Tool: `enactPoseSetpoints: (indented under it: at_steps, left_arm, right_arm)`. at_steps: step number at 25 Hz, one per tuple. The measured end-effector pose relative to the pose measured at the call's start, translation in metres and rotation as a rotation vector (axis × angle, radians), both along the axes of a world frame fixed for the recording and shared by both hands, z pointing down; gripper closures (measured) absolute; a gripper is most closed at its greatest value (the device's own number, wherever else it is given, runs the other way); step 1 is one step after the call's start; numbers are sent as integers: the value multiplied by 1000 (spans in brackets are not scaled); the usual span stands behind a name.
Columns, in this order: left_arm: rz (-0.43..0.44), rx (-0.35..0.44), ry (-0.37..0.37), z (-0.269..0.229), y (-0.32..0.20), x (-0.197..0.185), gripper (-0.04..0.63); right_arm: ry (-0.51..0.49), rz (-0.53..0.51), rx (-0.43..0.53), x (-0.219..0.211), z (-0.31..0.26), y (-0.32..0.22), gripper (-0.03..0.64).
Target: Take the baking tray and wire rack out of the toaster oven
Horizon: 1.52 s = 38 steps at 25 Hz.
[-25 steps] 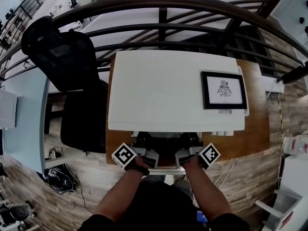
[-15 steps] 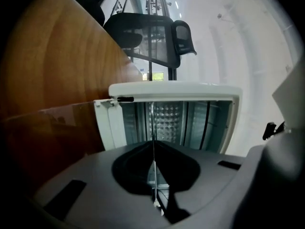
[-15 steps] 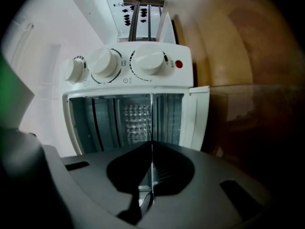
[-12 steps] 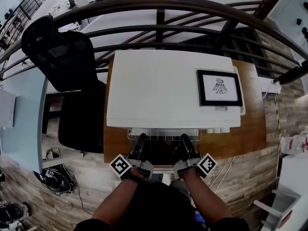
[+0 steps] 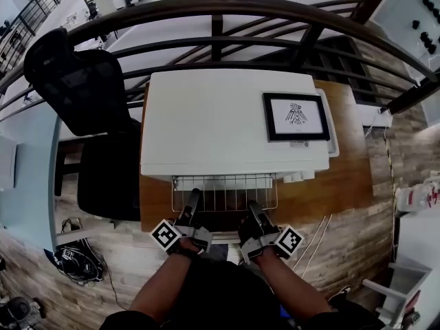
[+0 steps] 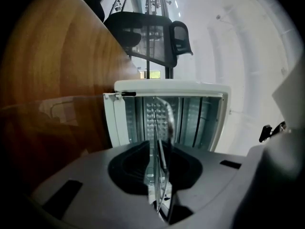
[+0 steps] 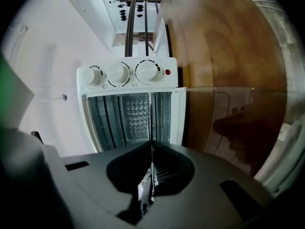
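The white toaster oven (image 5: pixel 220 122) stands on a wooden table (image 5: pixel 344 184), its glass door (image 5: pixel 223 220) folded down toward me. The wire rack (image 5: pixel 223 192) sticks halfway out of the cavity. My left gripper (image 5: pixel 193 198) is at the rack's front left; its jaws have just been opening. In the left gripper view the rack (image 6: pixel 159 128) runs edge-on between them with a slim gap beside it. My right gripper (image 5: pixel 251 209) is shut on the rack's front right, and the rack (image 7: pixel 151 128) shows as a thin line pinched between its jaws. I cannot make out a baking tray.
A framed bird picture (image 5: pixel 297 115) lies on the oven's top at the right. Three knobs (image 7: pixel 118 73) line the oven's control side. A black office chair (image 5: pixel 96 115) stands left of the table, and a dark curved railing (image 5: pixel 220 9) runs behind it.
The wire rack has slid out of the oven toward me with both grippers on its front edge. A second ago it was barely showing under the oven's front.
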<state>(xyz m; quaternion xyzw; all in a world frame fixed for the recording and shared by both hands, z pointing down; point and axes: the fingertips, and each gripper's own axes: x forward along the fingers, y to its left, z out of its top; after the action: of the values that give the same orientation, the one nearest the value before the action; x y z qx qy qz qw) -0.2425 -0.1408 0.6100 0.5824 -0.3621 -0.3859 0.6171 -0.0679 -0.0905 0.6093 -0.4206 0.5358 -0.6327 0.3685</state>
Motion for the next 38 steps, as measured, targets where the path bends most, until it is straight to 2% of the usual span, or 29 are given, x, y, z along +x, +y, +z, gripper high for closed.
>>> enactPoseSetpoints:
  at_steps: [4,10,13,19,32,38]
  left_arm:
    - [-30,8,14,1,4,1,540]
    - [-60,20,11,-1,17,-1,543]
    - [-69,32,35,-5,25,-3,580]
    - [-64,39,66,-3,43,-2,584]
    - [-62,62,70,-11,66,-2,584]
    - [-62,64,70,-17,74,1,584]
  right_arm:
    - [-22,-21,-16,-3,-1,15,620]
    - [-16,-112,-24,-5,-4,29,620]
    - [-19,-157,-27,-9,-5,37,620]
    - [-1,-235,-12,-10,-4,50,620]
    - [-49,-240,-5,-9,-12,69,620]
    - [-40,-246,11,-6,-19,72,620]
